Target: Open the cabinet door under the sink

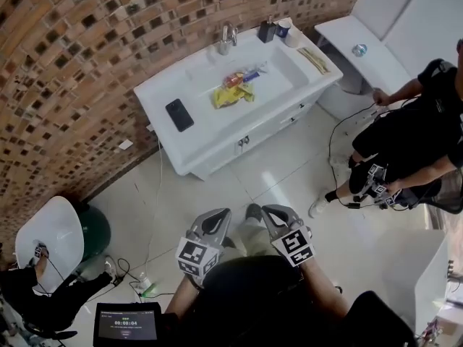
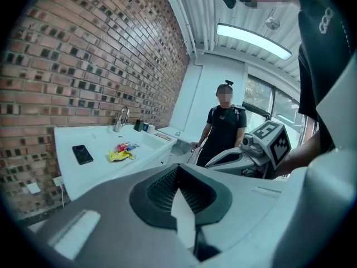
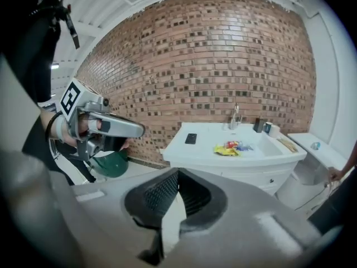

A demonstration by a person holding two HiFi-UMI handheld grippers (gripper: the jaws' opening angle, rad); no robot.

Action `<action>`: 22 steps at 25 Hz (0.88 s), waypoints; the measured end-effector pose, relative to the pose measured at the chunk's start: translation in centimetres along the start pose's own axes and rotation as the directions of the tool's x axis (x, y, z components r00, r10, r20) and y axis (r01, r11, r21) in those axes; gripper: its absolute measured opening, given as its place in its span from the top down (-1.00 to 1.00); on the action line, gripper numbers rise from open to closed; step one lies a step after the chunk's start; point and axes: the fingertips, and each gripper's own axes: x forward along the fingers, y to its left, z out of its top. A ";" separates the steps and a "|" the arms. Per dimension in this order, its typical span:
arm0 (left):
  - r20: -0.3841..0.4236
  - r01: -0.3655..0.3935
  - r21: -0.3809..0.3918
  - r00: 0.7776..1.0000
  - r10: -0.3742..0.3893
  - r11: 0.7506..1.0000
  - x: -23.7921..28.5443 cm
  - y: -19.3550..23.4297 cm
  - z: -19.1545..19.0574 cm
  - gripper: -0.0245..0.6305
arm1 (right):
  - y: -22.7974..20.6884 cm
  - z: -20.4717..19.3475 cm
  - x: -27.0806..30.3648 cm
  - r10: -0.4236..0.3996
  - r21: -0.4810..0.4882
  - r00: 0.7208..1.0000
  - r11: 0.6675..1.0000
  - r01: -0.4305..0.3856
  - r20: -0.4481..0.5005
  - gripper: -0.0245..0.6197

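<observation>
head view | left hand-held gripper and right hand-held gripper side by side over the floor, each pressed together, pinching nothing | cabinet door shut, well ahead, under white sink against brick wall | phone on sink surface

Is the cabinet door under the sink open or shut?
Shut: the cabinet door sits flush below the sink, with no gap showing.

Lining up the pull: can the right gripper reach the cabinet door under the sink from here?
Probably not yet. The right gripper, jaws shut, is held near the body, well short of the cabinet door. The floor between looks free, so step closer.
</observation>
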 end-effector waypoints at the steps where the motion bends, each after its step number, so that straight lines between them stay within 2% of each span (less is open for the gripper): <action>1: -0.005 -0.004 0.007 1.000 0.005 1.000 1.2 0.6 0.4 0.88 | -1.7 0.1 0.9 -0.008 0.012 1.000 1.000 0.008 0.010 0.95; 3: -0.013 -0.006 -0.009 1.000 0.006 1.000 3.6 2.0 1.0 0.88 | -4.8 0.3 3.2 -0.018 0.041 0.999 0.999 0.017 0.030 0.95; 6: -0.048 -0.042 -0.091 0.998 0.038 0.995 6.1 4.1 0.0 0.88 | -8.6 0.1 7.0 -0.002 0.067 0.999 0.998 0.000 0.032 0.95; 9: -0.080 -0.088 -0.146 0.994 0.077 0.985 8.0 3.8 -1.5 0.88 | -11.8 -1.6 9.4 0.045 0.059 0.999 0.997 -0.044 -0.022 0.95; 13: -0.105 -0.106 -0.141 0.990 0.092 0.984 10.6 5.4 -1.4 0.88 | -14.5 -3.3 13.9 0.054 0.068 0.995 0.997 -0.048 -0.088 0.95; 15: -0.087 -0.103 -0.174 0.992 0.089 0.979 12.1 6.1 -0.9 0.88 | -15.4 -4.2 15.7 0.044 0.086 0.994 0.996 -0.036 -0.095 0.95; 18: -0.001 -0.084 -0.242 0.996 0.086 0.967 15.0 7.3 0.8 0.87 | -17.3 -6.0 18.6 0.009 0.085 0.995 0.996 0.000 -0.102 0.95; 20: 0.022 -0.061 -0.244 0.997 0.068 0.968 16.8 8.1 0.8 0.88 | -18.1 -7.7 20.5 -0.018 0.090 0.993 0.996 0.029 -0.116 0.95; 22: 0.011 -0.040 -0.223 0.999 0.043 0.974 18.3 8.9 -0.5 0.88 | -18.5 -9.5 22.7 -0.032 0.094 0.989 0.995 0.045 -0.145 0.95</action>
